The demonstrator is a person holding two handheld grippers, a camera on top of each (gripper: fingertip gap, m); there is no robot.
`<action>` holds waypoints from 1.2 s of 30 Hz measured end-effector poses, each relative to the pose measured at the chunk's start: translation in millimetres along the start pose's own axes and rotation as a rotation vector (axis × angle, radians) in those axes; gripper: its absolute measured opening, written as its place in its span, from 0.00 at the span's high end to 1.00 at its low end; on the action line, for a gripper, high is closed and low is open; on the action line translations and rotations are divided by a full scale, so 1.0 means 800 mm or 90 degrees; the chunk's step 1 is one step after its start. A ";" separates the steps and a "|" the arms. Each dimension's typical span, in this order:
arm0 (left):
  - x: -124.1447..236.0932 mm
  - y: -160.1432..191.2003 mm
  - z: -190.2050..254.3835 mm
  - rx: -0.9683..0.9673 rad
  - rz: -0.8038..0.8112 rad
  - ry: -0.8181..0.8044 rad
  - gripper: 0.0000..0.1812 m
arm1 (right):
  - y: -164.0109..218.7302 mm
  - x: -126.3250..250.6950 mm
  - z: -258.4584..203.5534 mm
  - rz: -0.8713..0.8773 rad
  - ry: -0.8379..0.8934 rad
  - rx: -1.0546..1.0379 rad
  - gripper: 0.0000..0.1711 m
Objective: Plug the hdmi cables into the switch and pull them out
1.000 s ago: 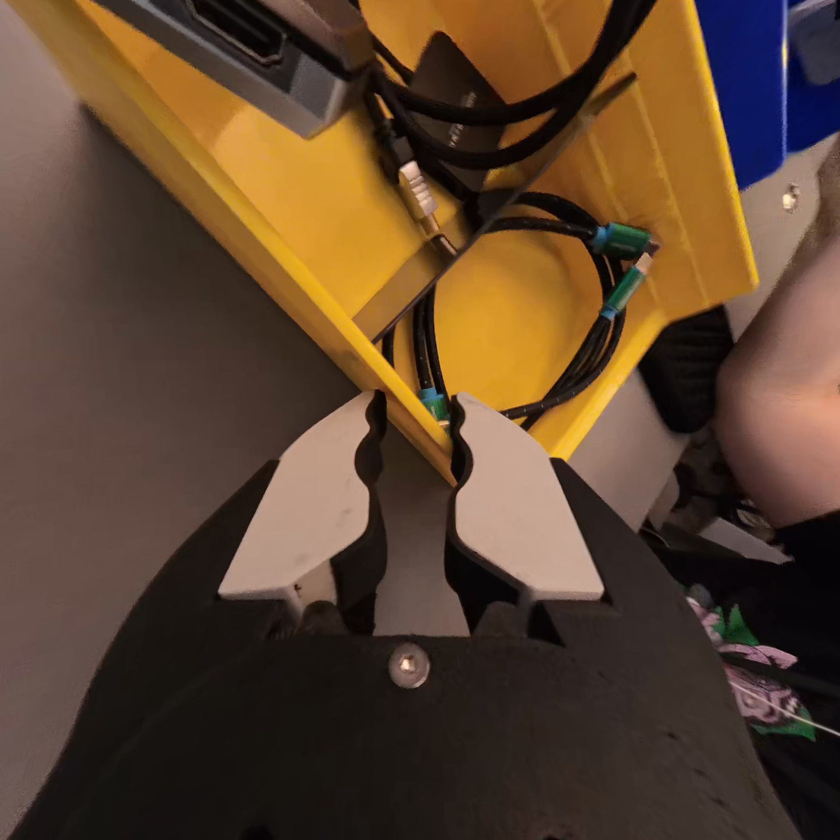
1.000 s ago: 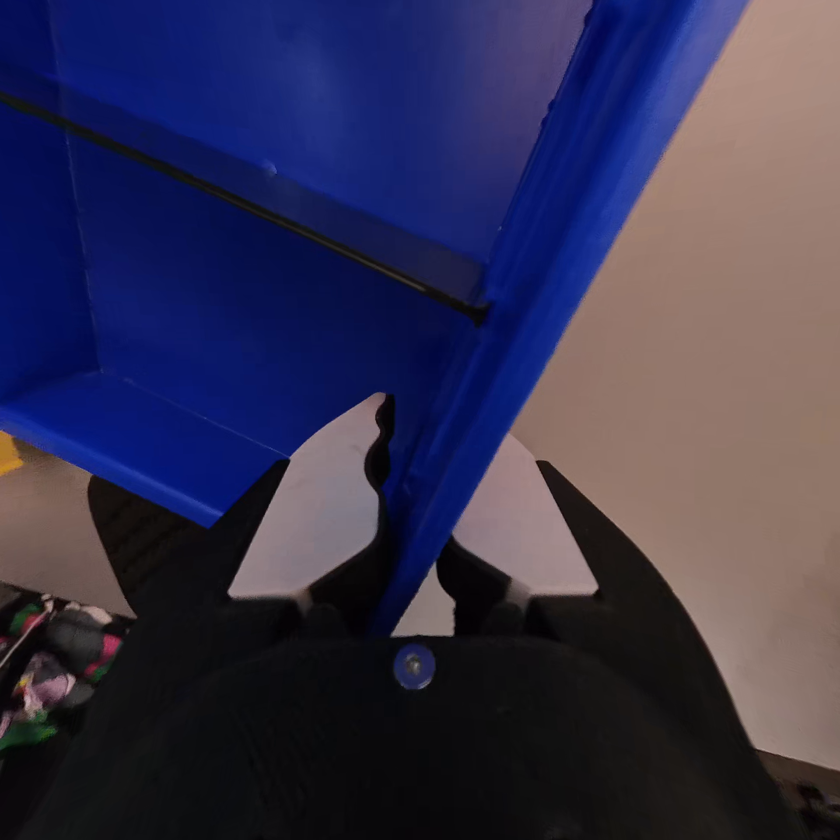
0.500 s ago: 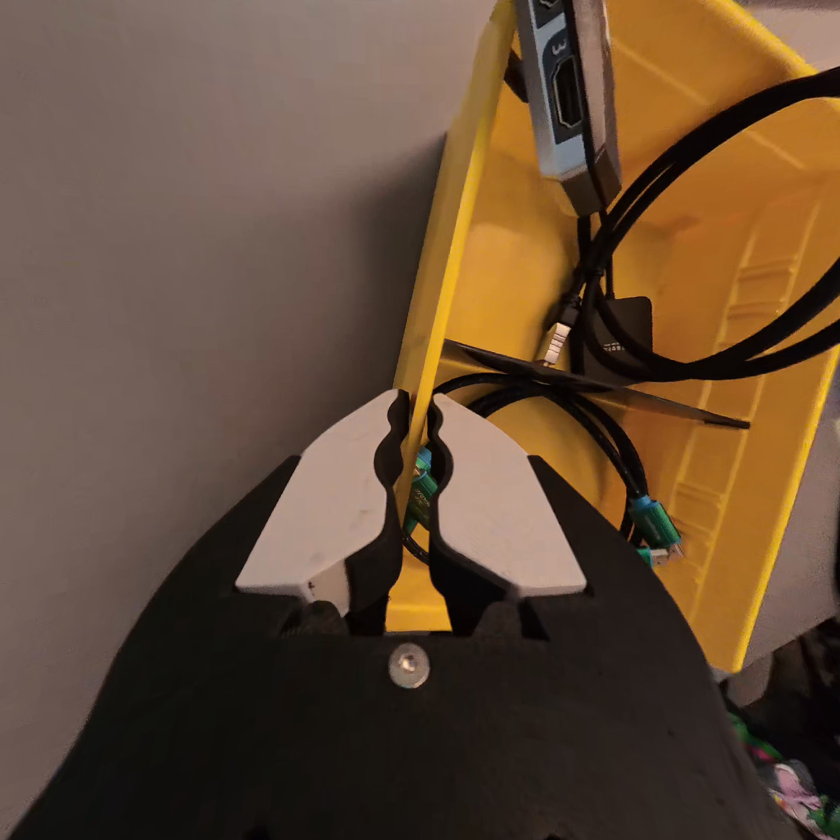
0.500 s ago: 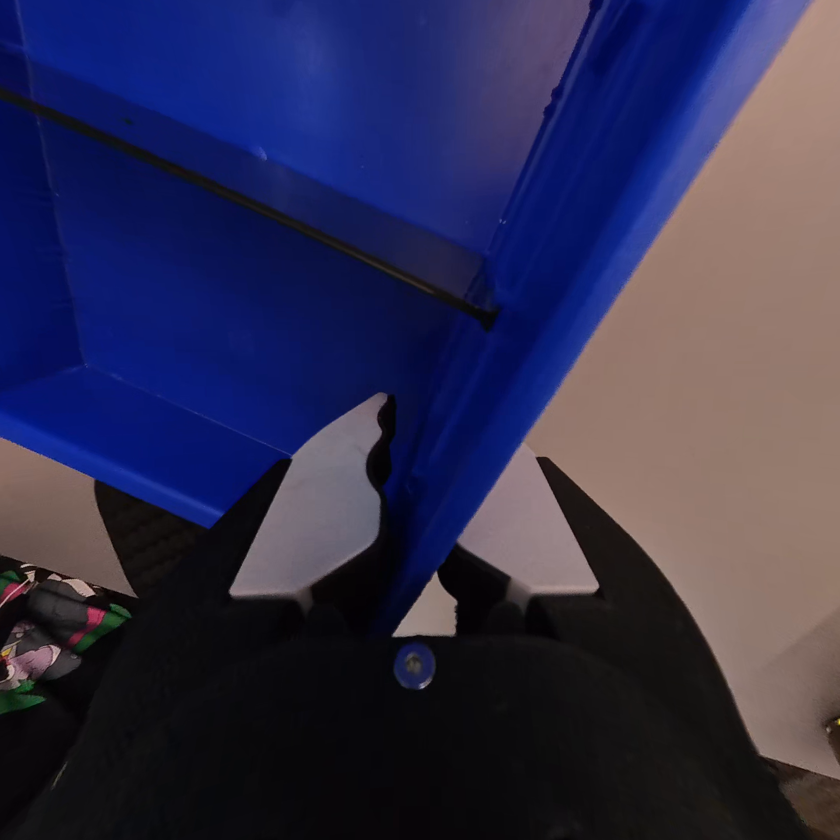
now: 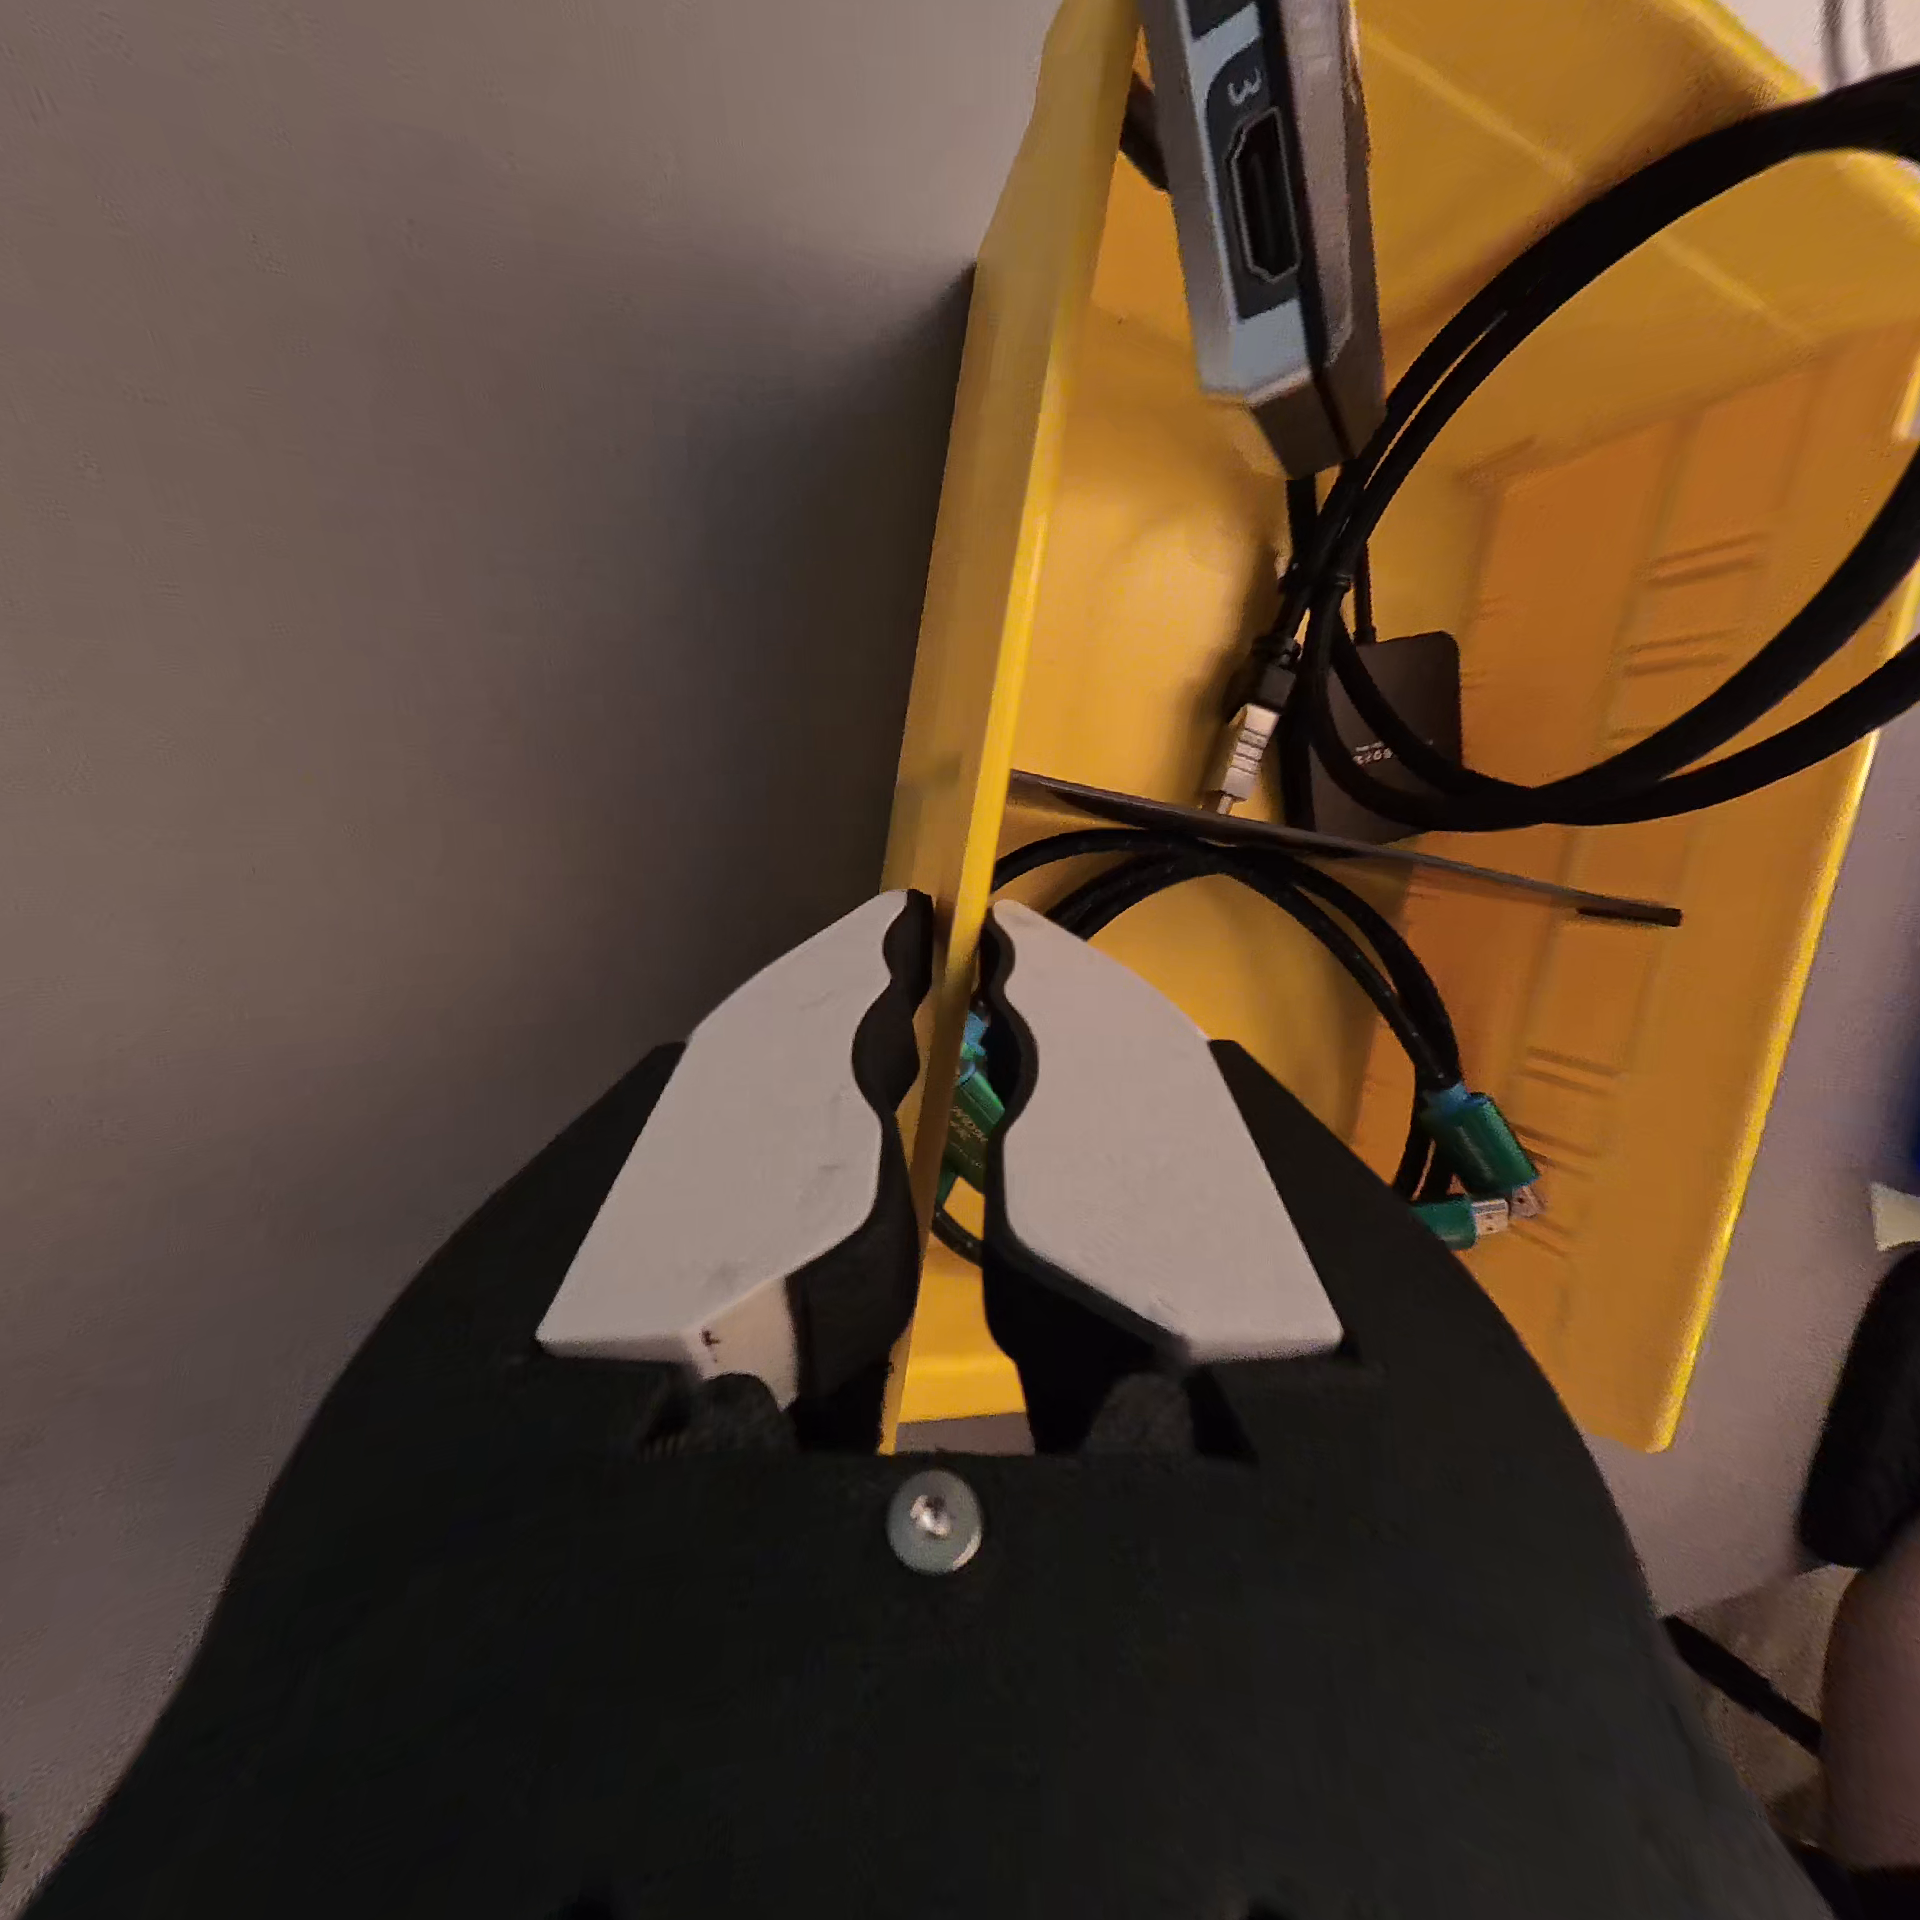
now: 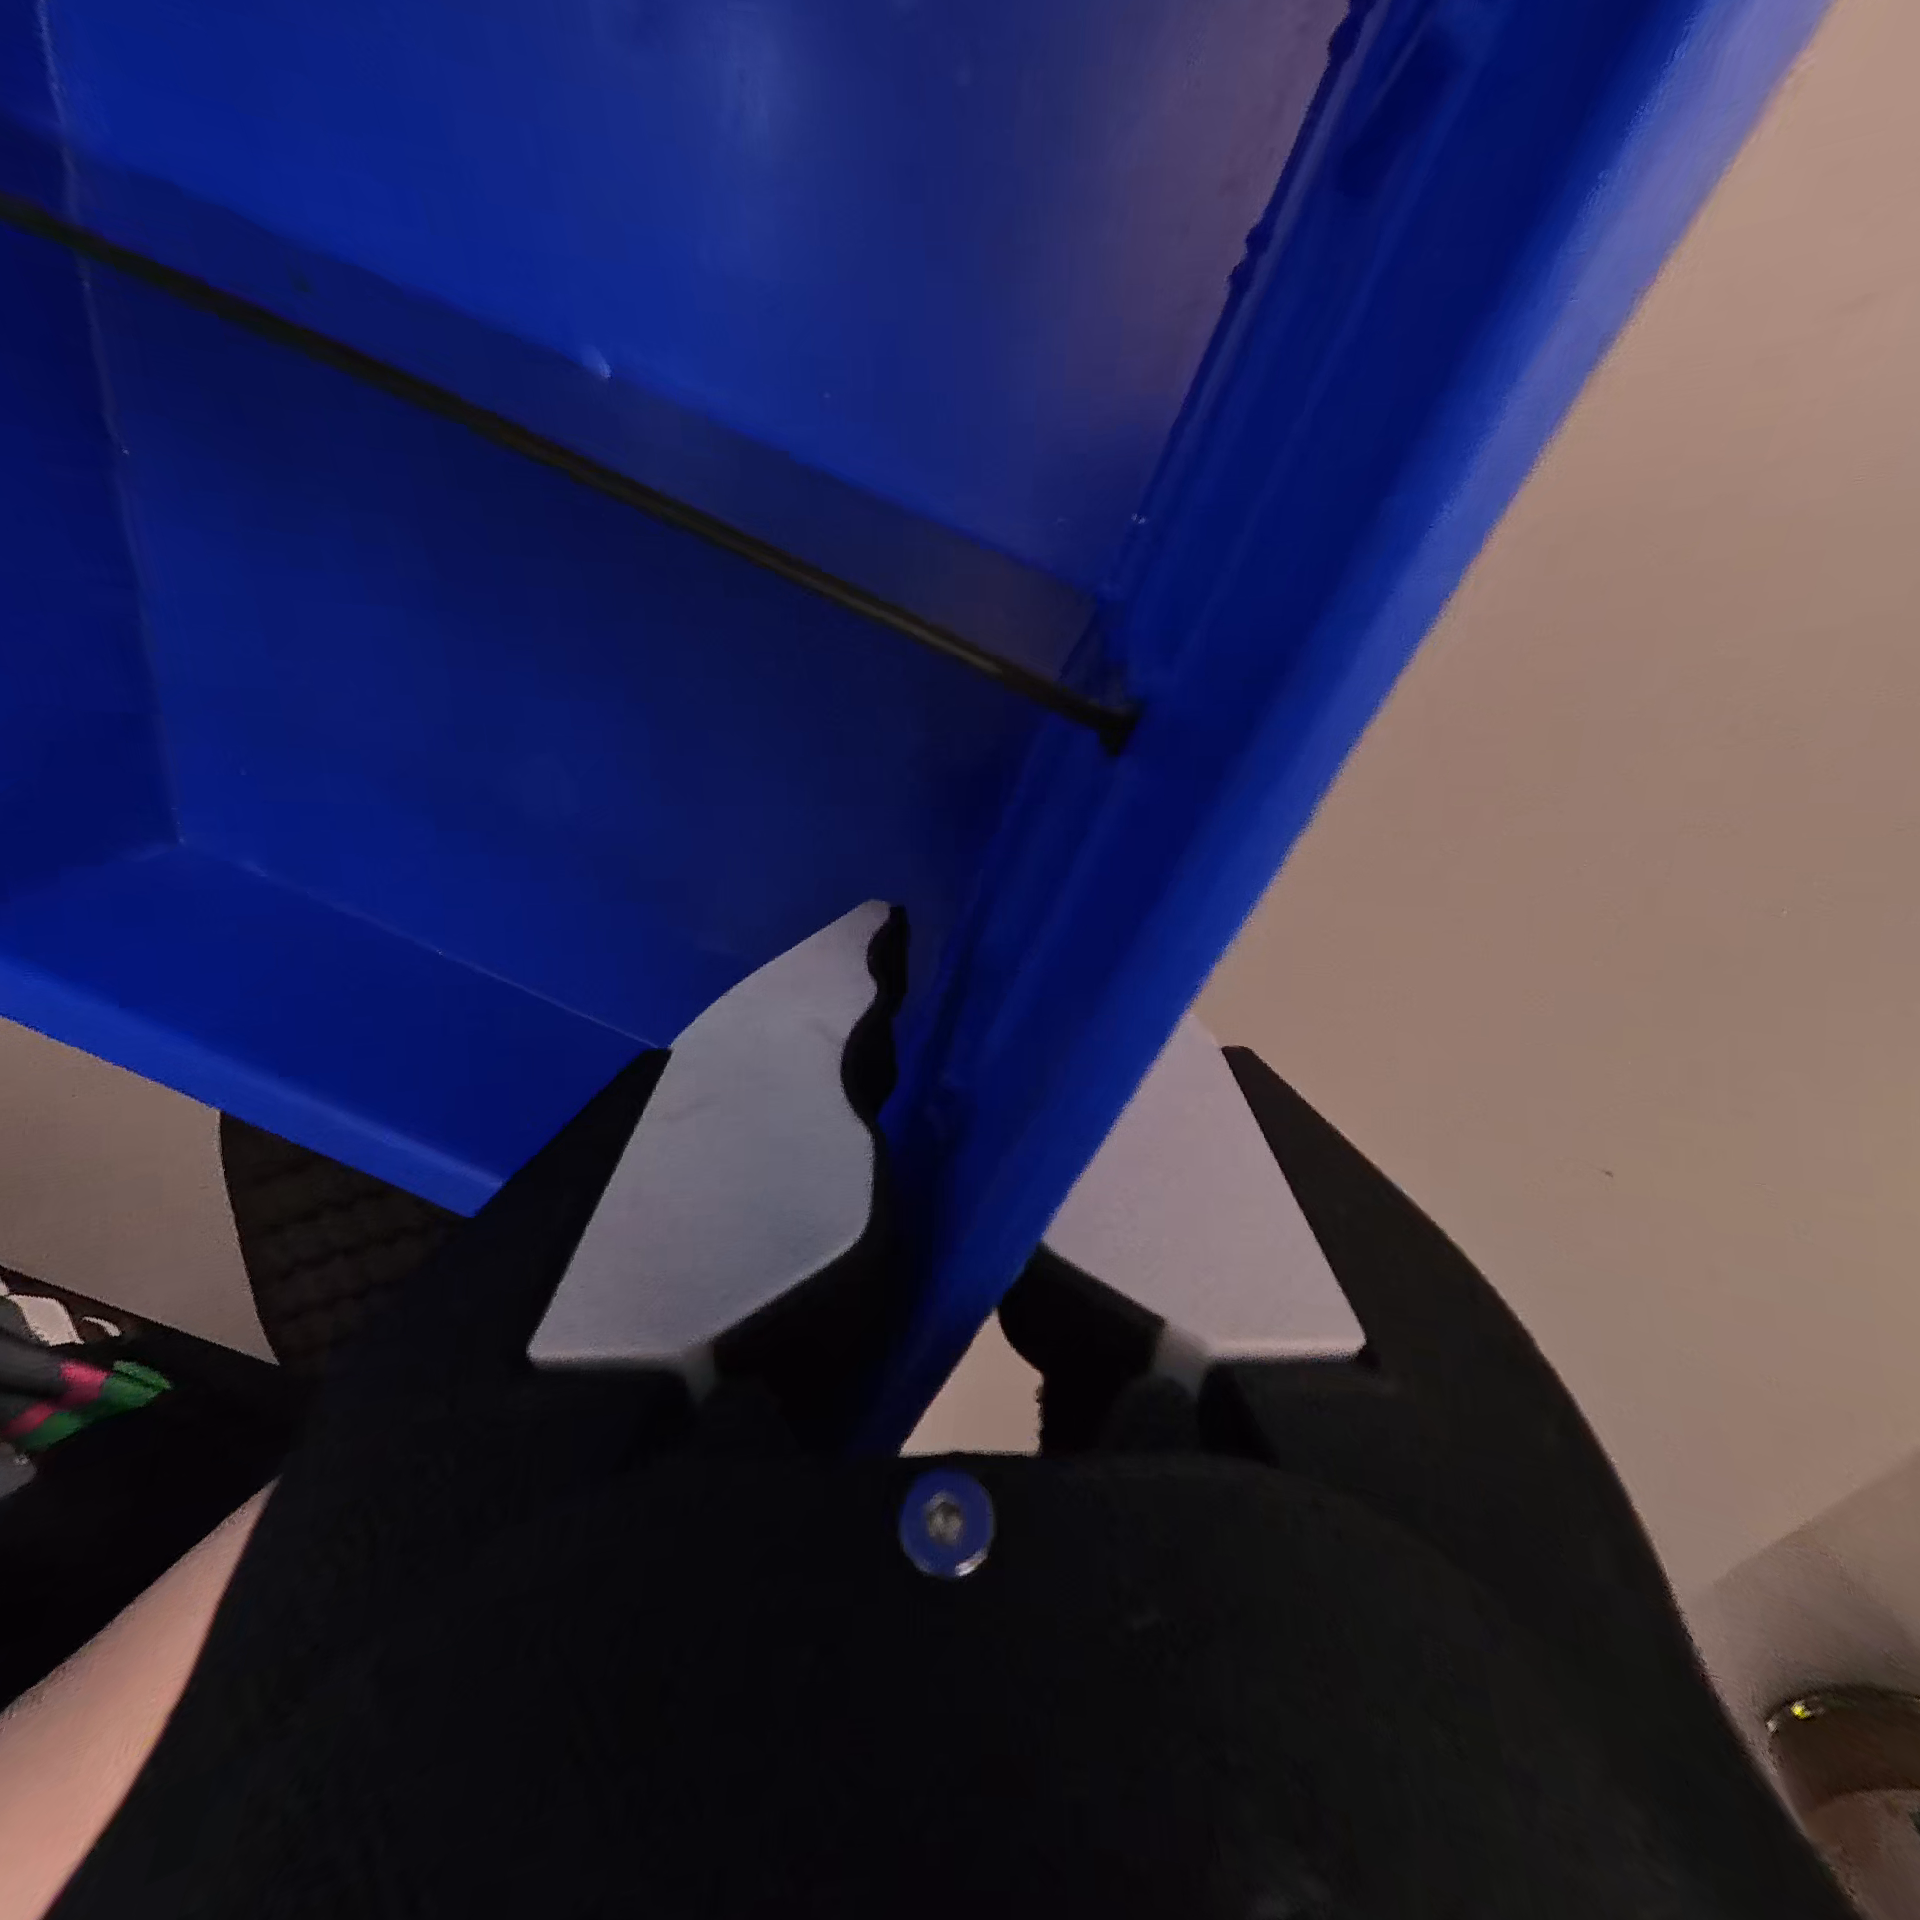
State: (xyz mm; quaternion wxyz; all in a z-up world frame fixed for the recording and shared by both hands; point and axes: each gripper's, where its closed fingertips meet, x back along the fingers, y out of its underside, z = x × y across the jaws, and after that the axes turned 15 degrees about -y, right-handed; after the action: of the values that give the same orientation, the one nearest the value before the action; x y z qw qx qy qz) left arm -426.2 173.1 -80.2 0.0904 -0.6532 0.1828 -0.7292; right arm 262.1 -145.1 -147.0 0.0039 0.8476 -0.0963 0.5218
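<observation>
While the left wrist view looks along its fingers, the left gripper (image 5: 951,997) sits at the centre of the frame with its two grey fingers (image 5: 758,1143) pressed in on the thin side wall of a yellow bin (image 5: 1039,582), one finger outside, one inside. The wall runs up from the fingers toward the top middle of the frame. Inside the bin, at the top right, a grey switch (image 5: 1262,239) shows an unfilled port facing the camera. Below it thick black hdmi cables (image 5: 1621,790) loop across the right side, and a small black box (image 5: 1397,717) lies under them beside a silver plug (image 5: 1247,743). A dark divider (image 5: 1351,847) crosses the bin at mid-height. Under it, thinner braided cables (image 5: 1340,956) curl down to green plugs (image 5: 1475,1153) at the right, and another green plug (image 5: 971,1117) shows between the fingers, just inside the wall. None of the plugs in view sits in the switch. A grey tabletop (image 5: 416,520) fills the left half.

In the right wrist view, the right gripper (image 6: 940,1049) at lower centre pinches the side wall of a blue bin (image 6: 1195,831), which climbs diagonally to the upper right and hides the tip of the right-hand finger. A black divider (image 6: 582,457) slants across the bin's interior at the upper left. A beige surface (image 6: 1610,727) fills the right side.
</observation>
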 end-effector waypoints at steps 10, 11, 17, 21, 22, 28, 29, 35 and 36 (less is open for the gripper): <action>-0.010 -0.028 -0.004 0.048 0.061 0.013 0.96 | -0.005 0.011 0.014 0.020 0.030 0.026 0.93; -0.010 -0.028 -0.004 0.052 0.061 0.012 0.96 | -0.003 0.011 0.015 0.018 0.031 0.027 0.93; -0.008 -0.021 -0.006 0.058 0.047 -0.001 0.96 | 0.016 0.014 0.019 0.010 0.026 0.022 0.93; -0.007 -0.019 -0.007 0.050 0.043 -0.015 0.96 | 0.016 0.014 0.019 0.008 0.029 0.016 0.93; -0.007 -0.019 -0.007 0.049 0.044 -0.019 0.96 | 0.016 0.014 0.018 0.009 0.026 0.013 0.93; -0.006 -0.014 -0.004 0.050 0.037 -0.021 0.96 | 0.017 0.011 0.011 0.032 -0.025 -0.042 0.89; -0.005 -0.013 -0.003 0.047 0.034 -0.023 0.96 | 0.017 0.011 0.011 0.030 -0.024 -0.041 0.89; 0.016 -0.026 0.001 0.022 0.081 -0.016 0.90 | 0.017 0.011 0.003 0.054 -0.072 -0.099 0.84; 0.031 -0.038 0.003 0.017 0.129 -0.019 0.89 | 0.016 0.013 0.002 0.066 -0.085 -0.115 0.83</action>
State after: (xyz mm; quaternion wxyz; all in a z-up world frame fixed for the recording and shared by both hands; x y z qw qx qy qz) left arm -424.0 191.7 -45.3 0.1750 -0.6410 0.2364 -0.7089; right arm 265.9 -159.3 -139.8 0.0466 0.8706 -0.1869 0.4527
